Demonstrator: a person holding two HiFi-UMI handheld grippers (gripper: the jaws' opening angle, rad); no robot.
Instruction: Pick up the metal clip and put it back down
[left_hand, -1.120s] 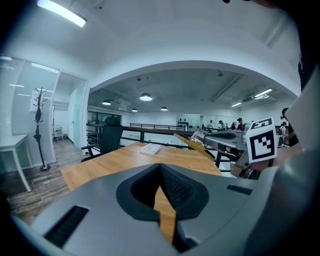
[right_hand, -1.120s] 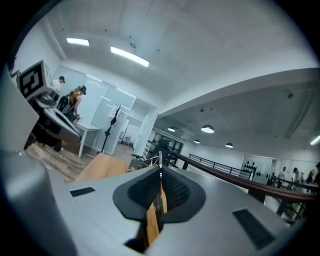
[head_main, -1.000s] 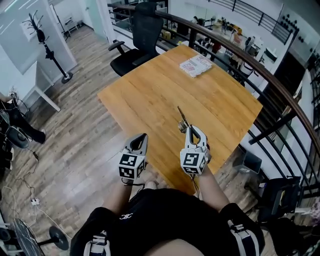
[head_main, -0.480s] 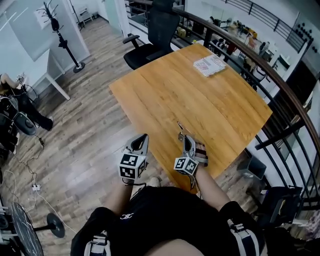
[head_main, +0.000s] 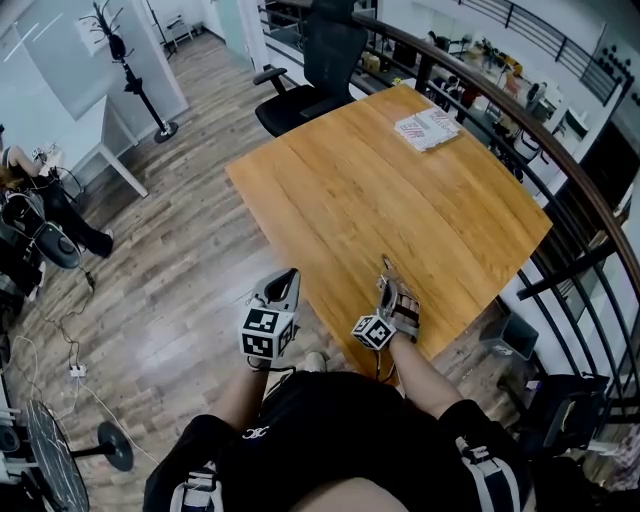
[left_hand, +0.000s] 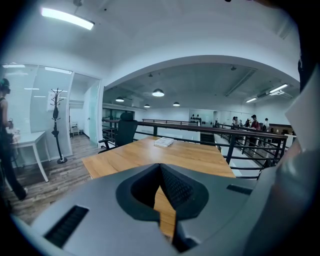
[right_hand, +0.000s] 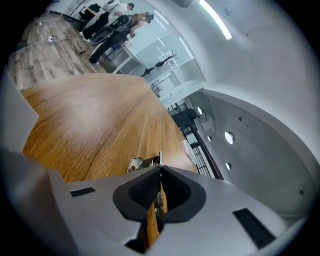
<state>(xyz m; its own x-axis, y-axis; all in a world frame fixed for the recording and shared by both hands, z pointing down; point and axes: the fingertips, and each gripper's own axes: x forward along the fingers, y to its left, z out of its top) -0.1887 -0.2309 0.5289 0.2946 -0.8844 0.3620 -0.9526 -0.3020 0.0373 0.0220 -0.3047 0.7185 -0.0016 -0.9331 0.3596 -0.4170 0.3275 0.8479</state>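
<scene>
The metal clip (head_main: 386, 266) (right_hand: 144, 162) is a small silver piece pinched at the tips of my right gripper (head_main: 391, 286) (right_hand: 159, 172), which is shut on it. It sticks out ahead of the jaws over the near edge of the wooden table (head_main: 400, 190); whether it touches the wood I cannot tell. The right gripper is rolled to one side. My left gripper (head_main: 289, 274) (left_hand: 160, 167) hangs to the left of the table's near corner, over the floor, shut with nothing between its jaws.
A stack of printed papers (head_main: 428, 128) lies at the table's far corner. A black office chair (head_main: 325, 55) stands beyond the table. A dark railing (head_main: 560, 170) runs along the table's right side. A coat stand (head_main: 130, 65) is far left.
My right gripper has drawn back toward the table's near edge with the clip and rolled sideways. The left gripper has stayed where it was.
</scene>
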